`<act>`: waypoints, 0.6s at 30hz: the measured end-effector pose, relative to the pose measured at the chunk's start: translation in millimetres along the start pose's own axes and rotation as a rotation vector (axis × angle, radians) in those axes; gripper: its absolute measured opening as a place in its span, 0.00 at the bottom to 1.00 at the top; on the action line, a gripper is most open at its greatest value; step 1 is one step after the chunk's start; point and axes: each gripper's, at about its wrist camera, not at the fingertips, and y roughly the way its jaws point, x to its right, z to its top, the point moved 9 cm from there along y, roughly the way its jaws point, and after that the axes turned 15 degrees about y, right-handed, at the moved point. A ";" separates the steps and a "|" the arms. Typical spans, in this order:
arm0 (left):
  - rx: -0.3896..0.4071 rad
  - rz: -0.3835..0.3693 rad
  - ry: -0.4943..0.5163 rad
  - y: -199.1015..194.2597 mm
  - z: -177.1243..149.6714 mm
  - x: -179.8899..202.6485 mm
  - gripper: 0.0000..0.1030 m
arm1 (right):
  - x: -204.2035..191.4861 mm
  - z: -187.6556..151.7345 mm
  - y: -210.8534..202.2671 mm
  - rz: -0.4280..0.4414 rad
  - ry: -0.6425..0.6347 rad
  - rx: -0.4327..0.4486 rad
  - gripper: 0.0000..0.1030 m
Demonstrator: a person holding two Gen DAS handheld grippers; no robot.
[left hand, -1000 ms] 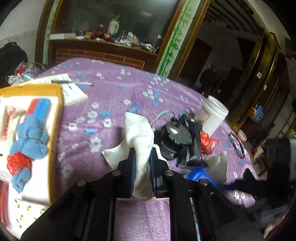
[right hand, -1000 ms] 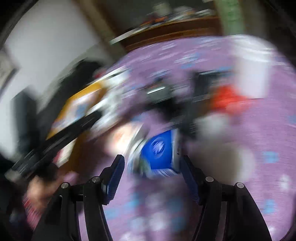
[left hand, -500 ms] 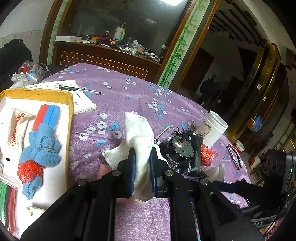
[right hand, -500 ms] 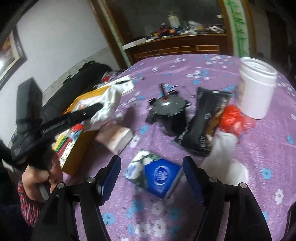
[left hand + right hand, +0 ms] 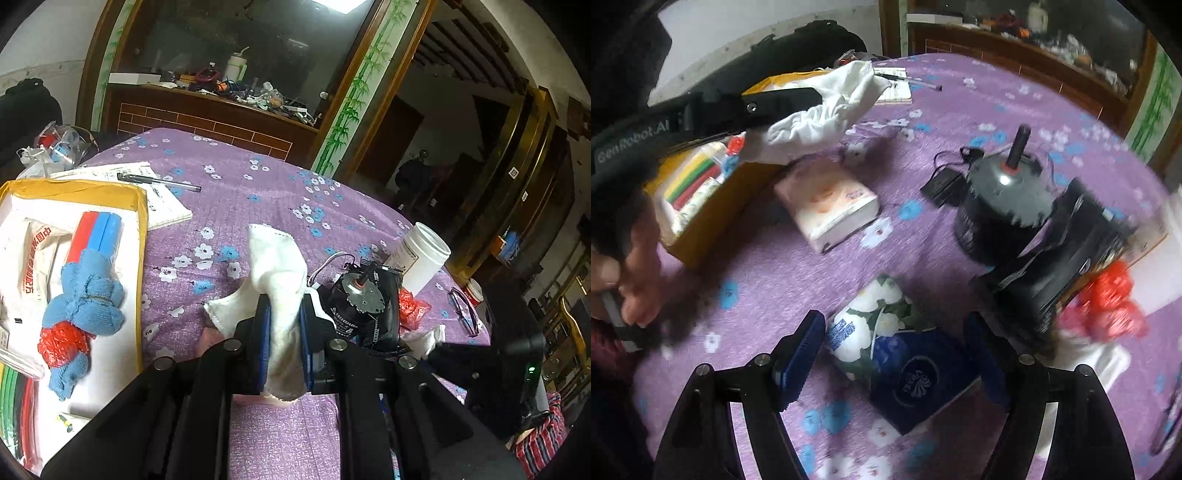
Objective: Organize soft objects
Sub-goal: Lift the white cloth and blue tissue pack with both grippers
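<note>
Left wrist: hand-held gripper (image 5: 283, 341) clamps white cloth (image 5: 279, 269).

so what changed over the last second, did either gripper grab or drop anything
The left gripper rose, carrying the white cloth up off the purple tablecloth beside the yellow box. The right gripper closed in on the blue tissue pack, which now sits between its open fingers. Nothing was grabbed or dropped; the motor and pink tissue pack stayed put.
</note>
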 end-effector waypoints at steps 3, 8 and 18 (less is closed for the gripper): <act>0.001 -0.008 0.002 -0.7 0.9 2.0 0.11 | -6.8 -20.9 -6.0 0.024 0.002 -0.029 0.77; -0.003 -0.013 0.013 1.1 0.2 5.3 0.11 | -14.1 -37.1 -14.1 -0.003 0.022 0.030 0.76; -0.020 0.032 0.080 9.6 -4.9 15.9 0.11 | 11.3 -13.0 -28.4 -0.039 0.229 0.173 0.53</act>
